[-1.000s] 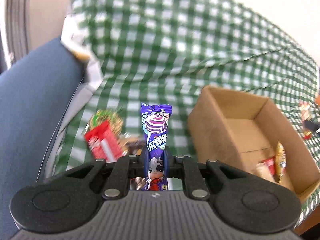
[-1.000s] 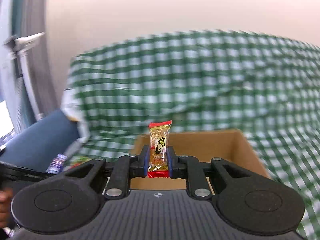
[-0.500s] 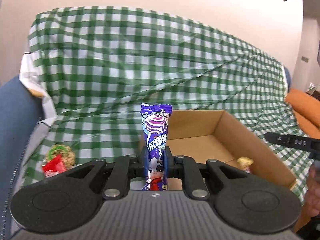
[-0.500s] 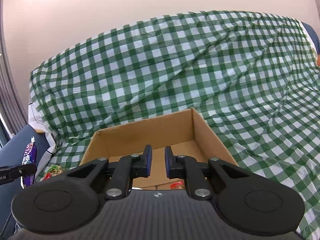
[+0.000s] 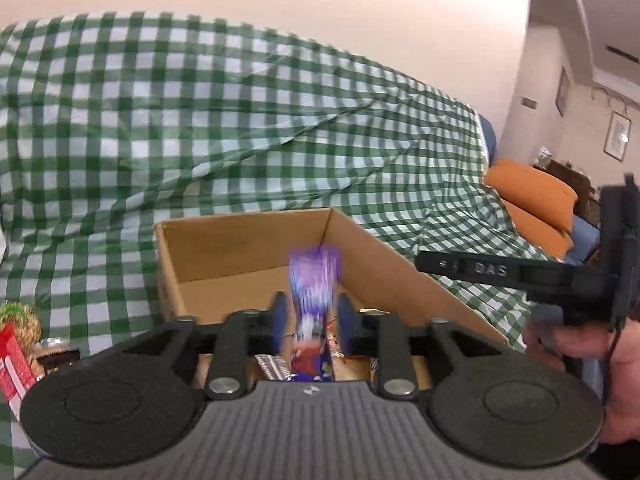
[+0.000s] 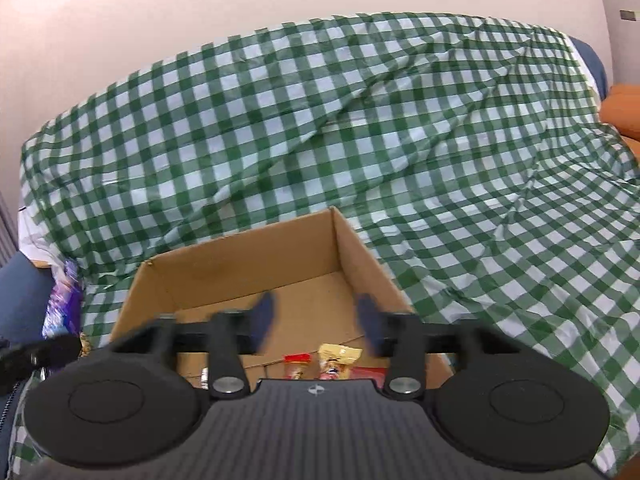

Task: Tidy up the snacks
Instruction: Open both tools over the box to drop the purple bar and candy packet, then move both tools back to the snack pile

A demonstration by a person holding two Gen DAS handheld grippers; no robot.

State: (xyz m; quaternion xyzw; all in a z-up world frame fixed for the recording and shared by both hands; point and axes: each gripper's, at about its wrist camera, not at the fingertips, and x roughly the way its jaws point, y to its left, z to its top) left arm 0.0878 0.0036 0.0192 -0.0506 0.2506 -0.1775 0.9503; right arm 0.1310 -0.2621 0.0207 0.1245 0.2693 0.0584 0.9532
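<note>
An open cardboard box [image 5: 248, 240] sits on a green checked cloth; it also shows in the right wrist view [image 6: 240, 264]. My left gripper [image 5: 311, 320] is over the box with its jaws parted, and a purple lollipop packet [image 5: 314, 300], blurred, is between them and dropping. My right gripper [image 6: 316, 322] is open and empty above the box. Snacks lie on the box floor, among them a red-topped packet [image 6: 297, 364] and a yellow packet [image 6: 339, 356]. The purple packet also shows at the left of the right wrist view [image 6: 64, 304].
Loose snacks lie on the cloth left of the box: a red packet [image 5: 14, 364] and a green-gold one [image 5: 18, 316]. A blue seat [image 6: 20, 300] is at the left. Orange cushions [image 5: 536, 200] lie at the right. The other gripper [image 5: 520, 272] shows at the right.
My left gripper has moved over the box and its jaws have opened, letting the purple packet slip. My right gripper dropped its brown snack bar earlier and has now opened wider.
</note>
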